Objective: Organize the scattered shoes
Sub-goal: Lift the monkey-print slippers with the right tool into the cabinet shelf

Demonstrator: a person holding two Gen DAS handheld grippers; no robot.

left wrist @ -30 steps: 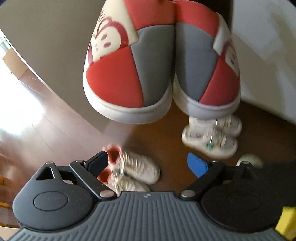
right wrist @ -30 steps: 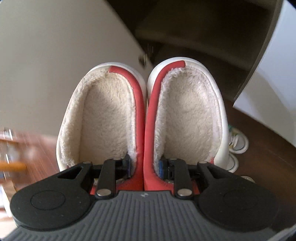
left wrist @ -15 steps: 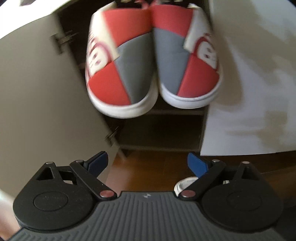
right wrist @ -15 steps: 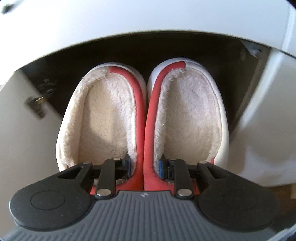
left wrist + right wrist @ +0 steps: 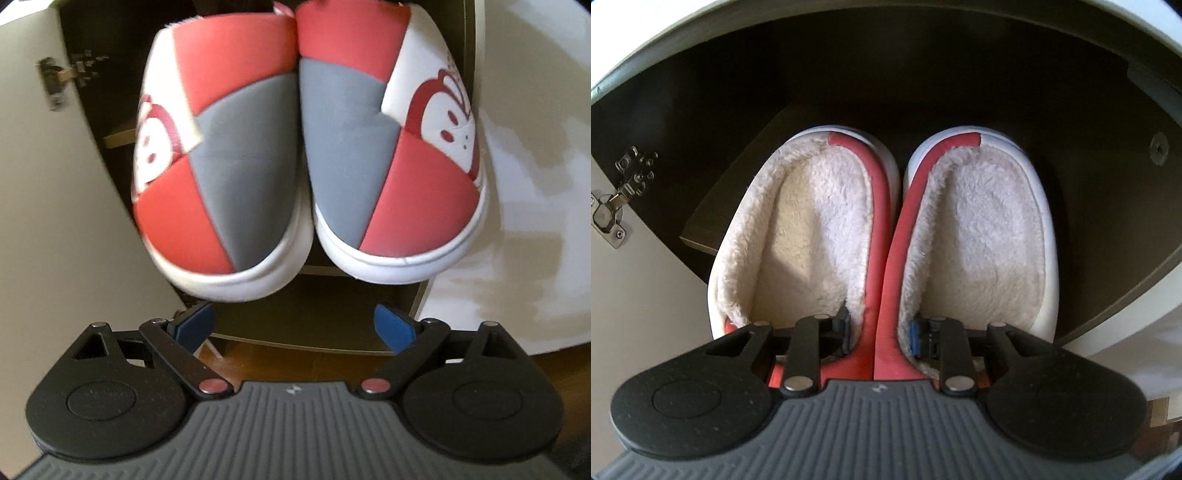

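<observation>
Mid-placement, by the look of it. Pair of slippers (image 5: 882, 236) pinched together at the heel rims by the right gripper (image 5: 879, 332), one finger inside each fleece lining, jaws clamped on the two inner red walls. Held in the air at the mouth of the open cabinet (image 5: 923, 92), toes pointing inward over the front edge of a dark shelf (image 5: 713, 229); not yet set down, as far as can be judged. Left gripper (image 5: 295, 325) empty, jaws spread wide, hanging just below the slipper toes (image 5: 303, 166) and touching nothing.

Remaining, judging from this: lowering the pair onto the shelf and letting go. Other shoes still to be sorted cannot be seen here.

Hard to make out: cabinet depth lost in shadow, so contact between soles and shelf cannot be told. Heels cut off at the top edge of the left view. Lower shelves mostly hidden behind the slippers. Door hinge (image 5: 617, 199) visible on the left door.
</observation>
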